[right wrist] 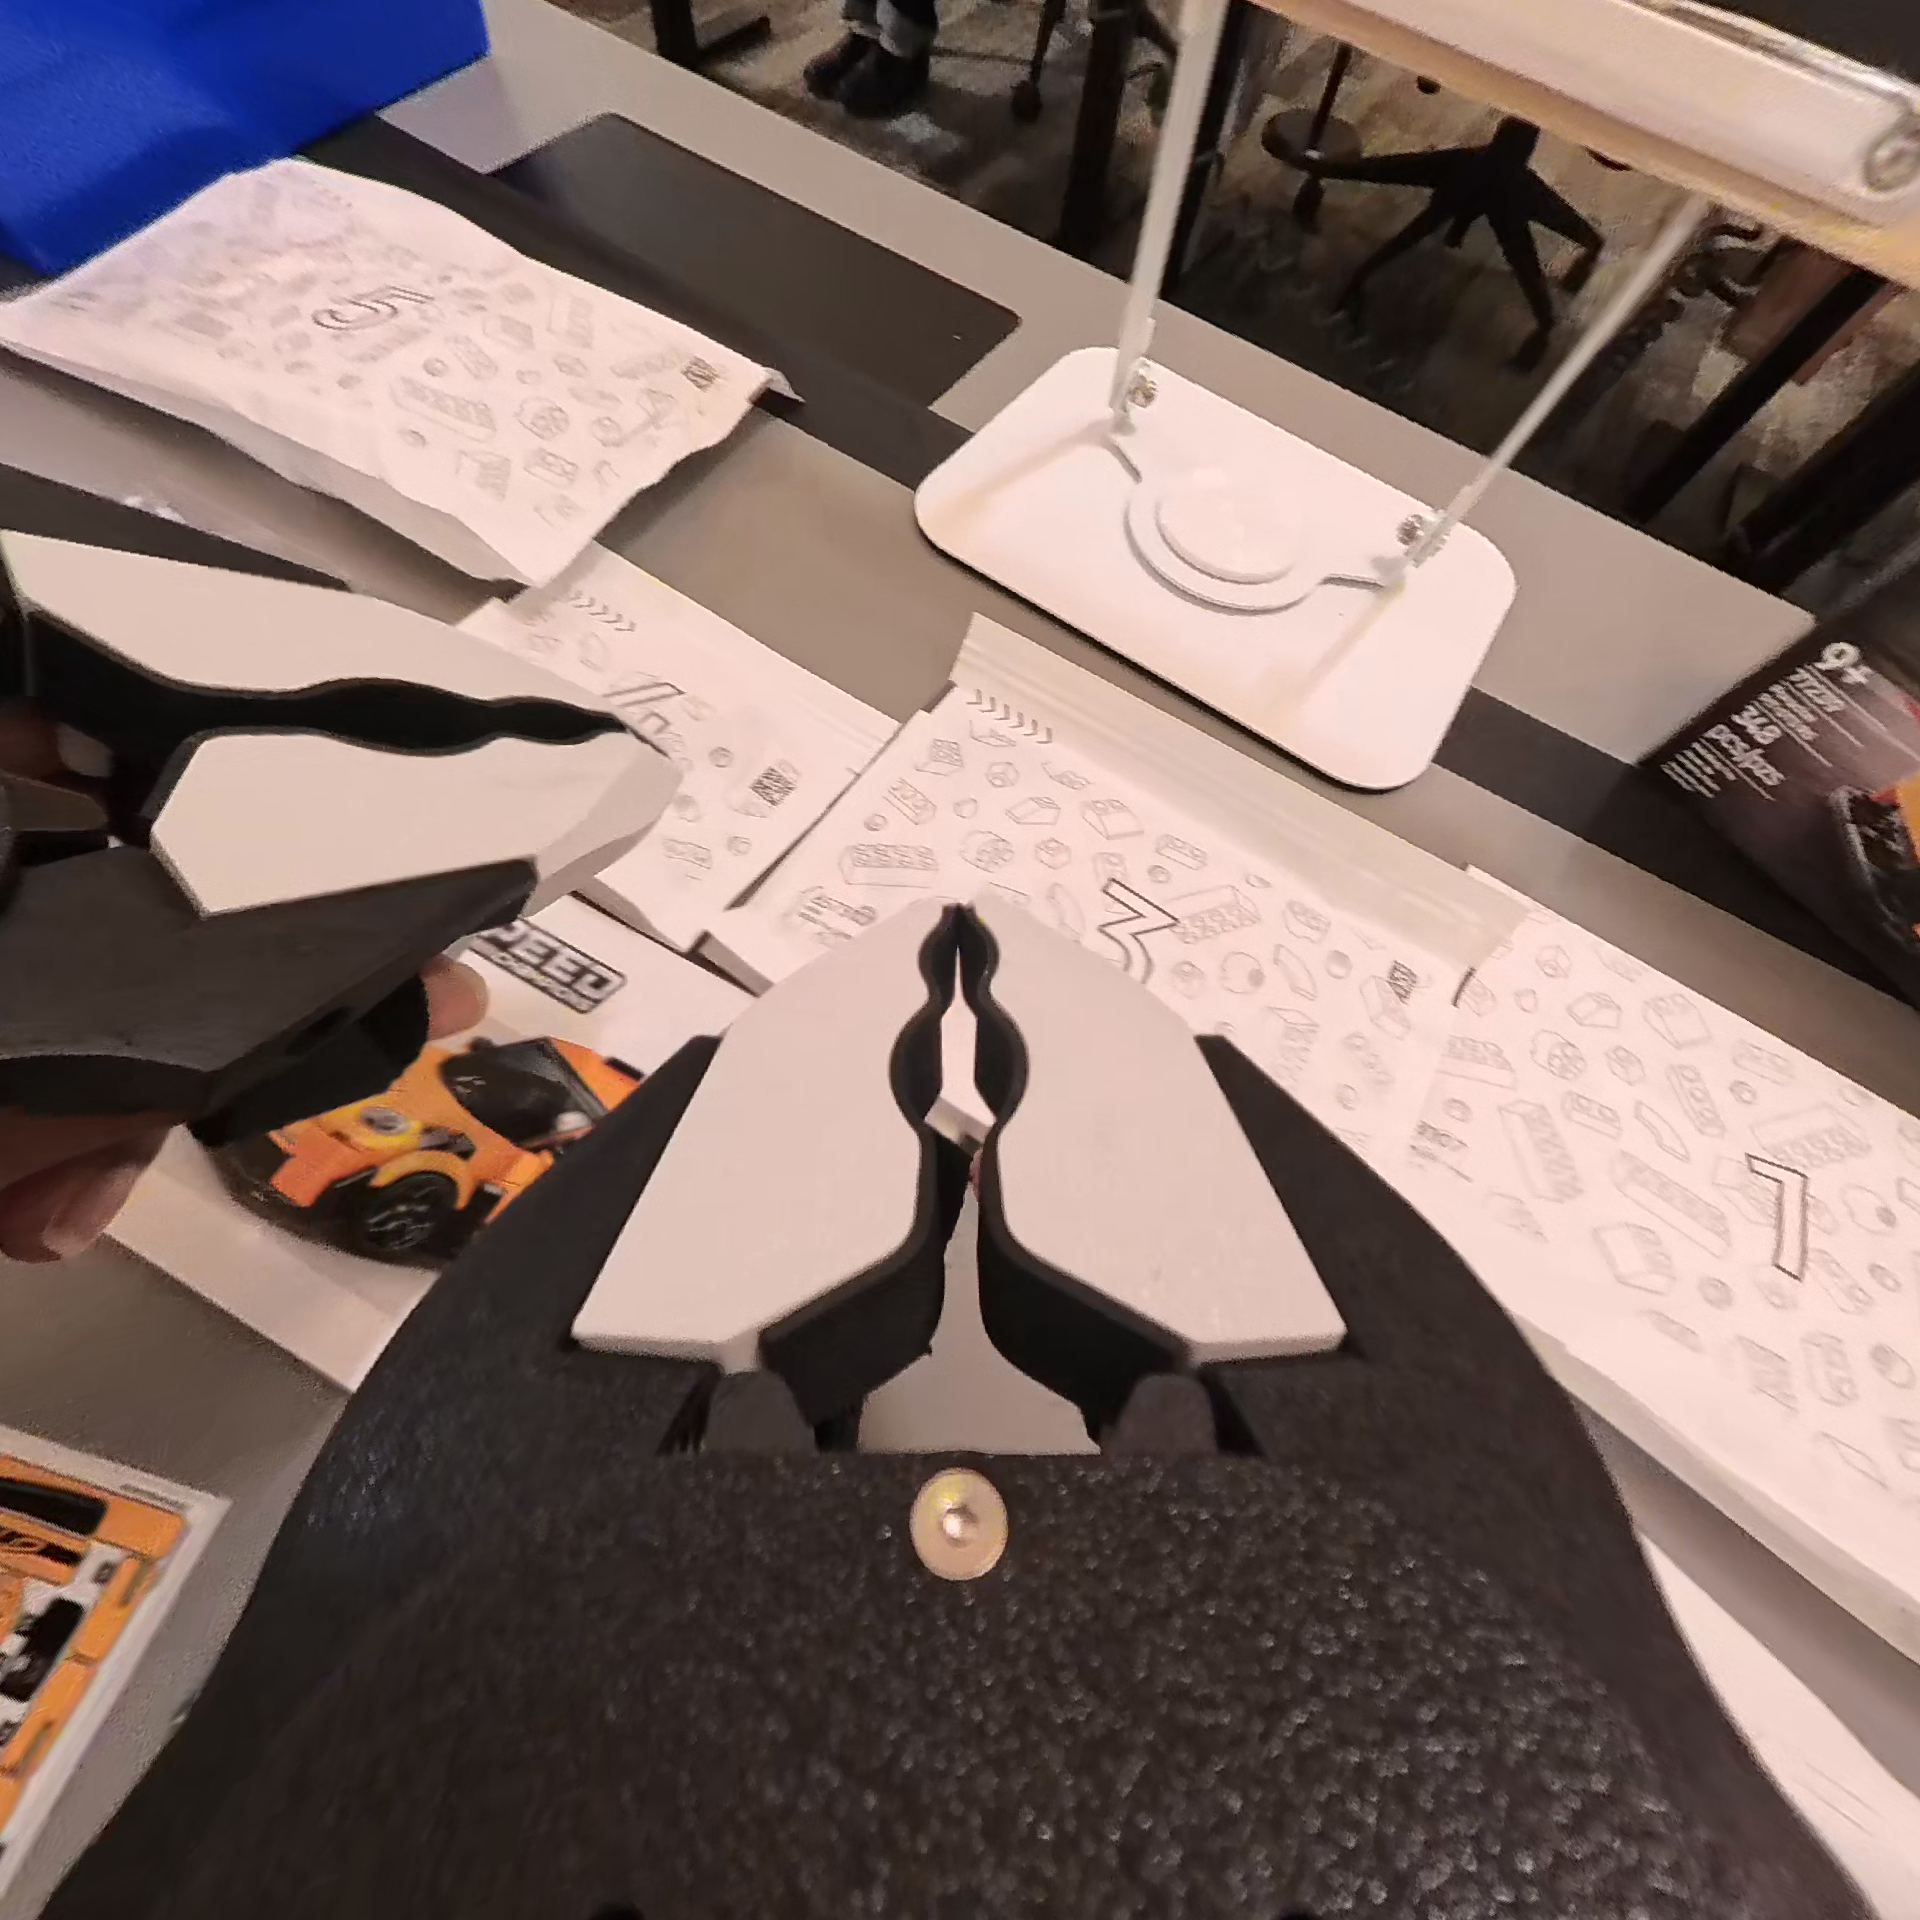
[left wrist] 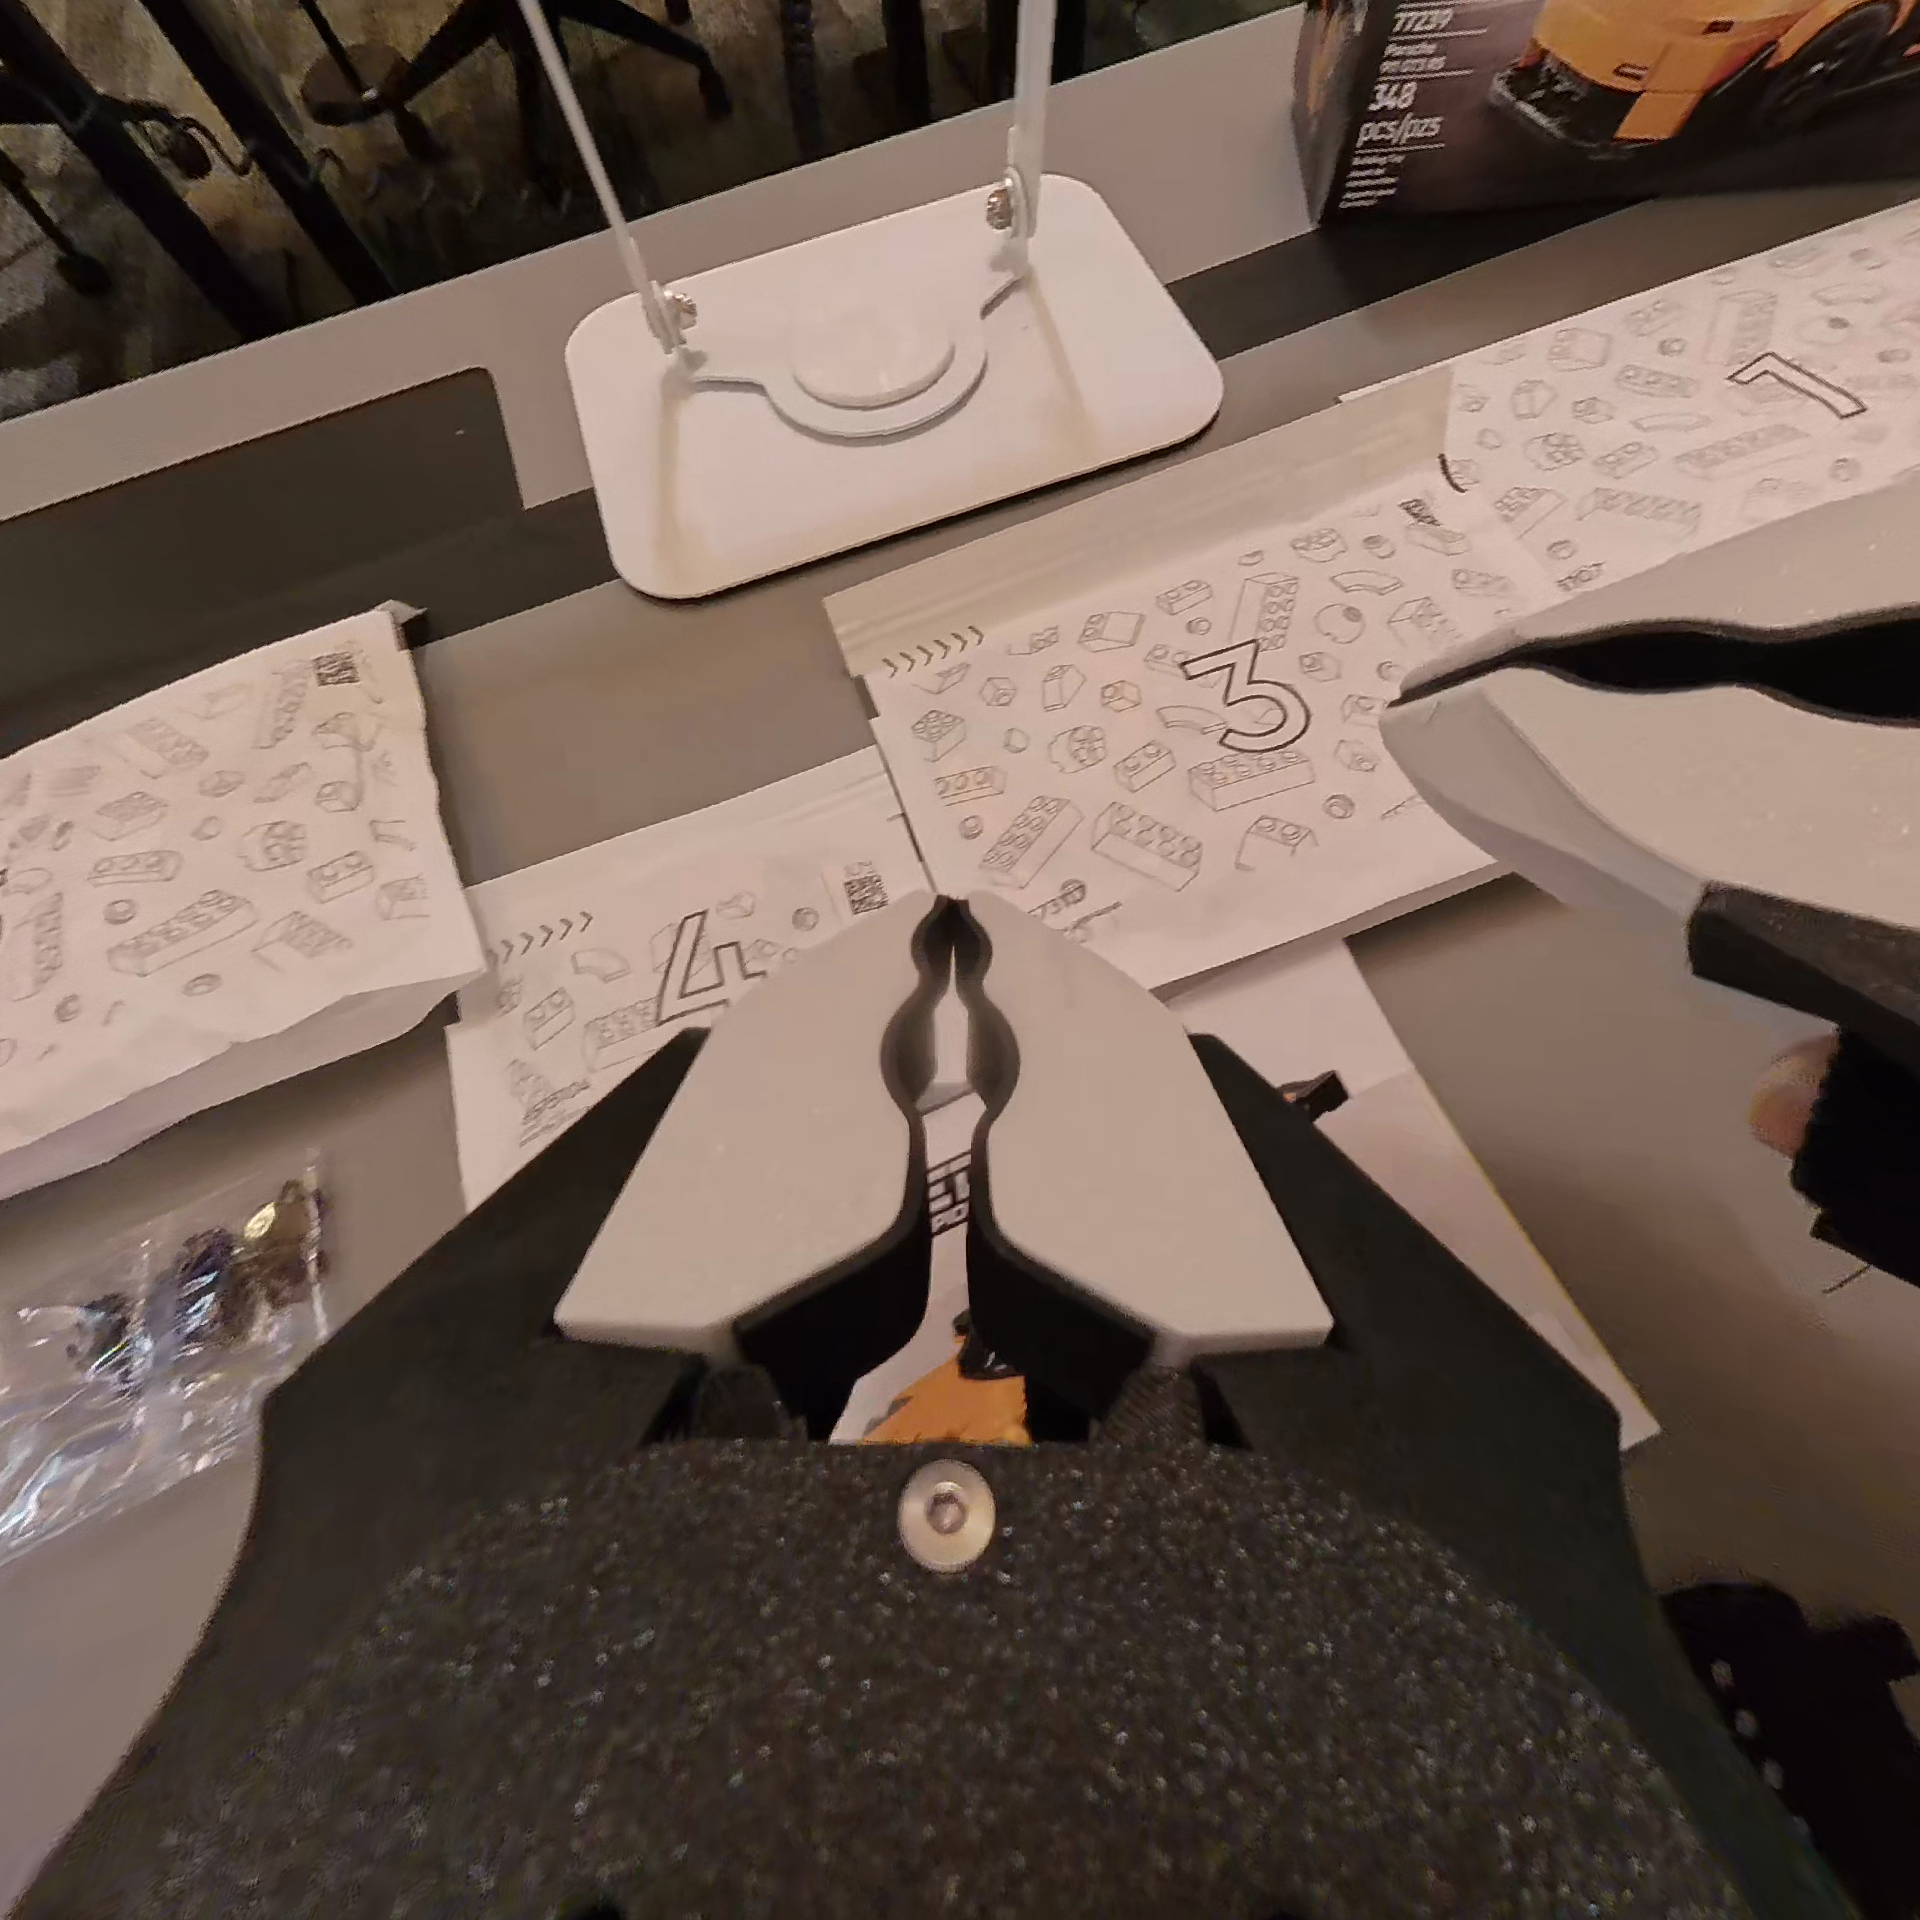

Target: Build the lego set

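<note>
Two grippers: both held above a grey table (left wrist: pixel 623 707) strewn with unopened white paper bags of pieces.
Clear plastic bag (left wrist: pixel 135 1340): far left, at the table's near edge, small dark pieces inside.
Crumpled paper bag (left wrist: pixel 208 862): left, lying flat beyond the plastic bag.
Left gripper (left wrist: pixel 954 935): fingers together at the tips, nothing between them; it hovers over a paper bag (left wrist: pixel 623 987) and the instruction booklet (right wrist: pixel 540 1049).
Lamp base (left wrist: pixel 894 384): white, centre rear, beyond the bags.
Middle paper bag (left wrist: pixel 1143 748): flat, just right of centre.
Right gripper (right wrist: pixel 961 925): fingers together, holding nothing, above the middle bag.
Long paper bag (right wrist: pixel 1662 1195): right, flat.
Set box (left wrist: pixel 1600 94): far right rear, dark with an orange car pictured.
</note>
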{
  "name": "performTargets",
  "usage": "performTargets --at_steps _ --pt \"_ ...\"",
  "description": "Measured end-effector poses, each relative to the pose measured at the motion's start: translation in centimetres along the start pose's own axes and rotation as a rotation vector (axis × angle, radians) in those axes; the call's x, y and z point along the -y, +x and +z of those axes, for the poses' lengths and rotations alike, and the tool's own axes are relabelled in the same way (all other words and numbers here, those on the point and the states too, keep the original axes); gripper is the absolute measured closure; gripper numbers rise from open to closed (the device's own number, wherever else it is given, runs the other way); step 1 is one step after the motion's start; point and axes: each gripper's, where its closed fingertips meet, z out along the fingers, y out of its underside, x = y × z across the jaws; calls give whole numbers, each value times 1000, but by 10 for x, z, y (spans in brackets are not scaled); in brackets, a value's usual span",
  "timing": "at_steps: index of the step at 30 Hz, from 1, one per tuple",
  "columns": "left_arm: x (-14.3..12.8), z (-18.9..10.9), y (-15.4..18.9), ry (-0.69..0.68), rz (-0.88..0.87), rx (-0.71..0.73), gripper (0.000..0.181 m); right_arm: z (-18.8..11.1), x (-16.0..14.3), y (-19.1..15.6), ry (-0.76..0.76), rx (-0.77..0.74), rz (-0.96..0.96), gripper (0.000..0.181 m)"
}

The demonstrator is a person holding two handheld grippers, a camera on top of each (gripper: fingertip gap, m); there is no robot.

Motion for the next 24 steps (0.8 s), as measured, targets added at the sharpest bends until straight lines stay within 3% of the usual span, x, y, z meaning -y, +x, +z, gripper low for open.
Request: performTargets --at_steps 11,24 --pt "-16 -23 -49 -11 -32 77 181 17 18 -57 15 92 -43 181" --pt "-30 -29 -87 -10 -71 100 181 36 32 -98 7 133 -92 181"
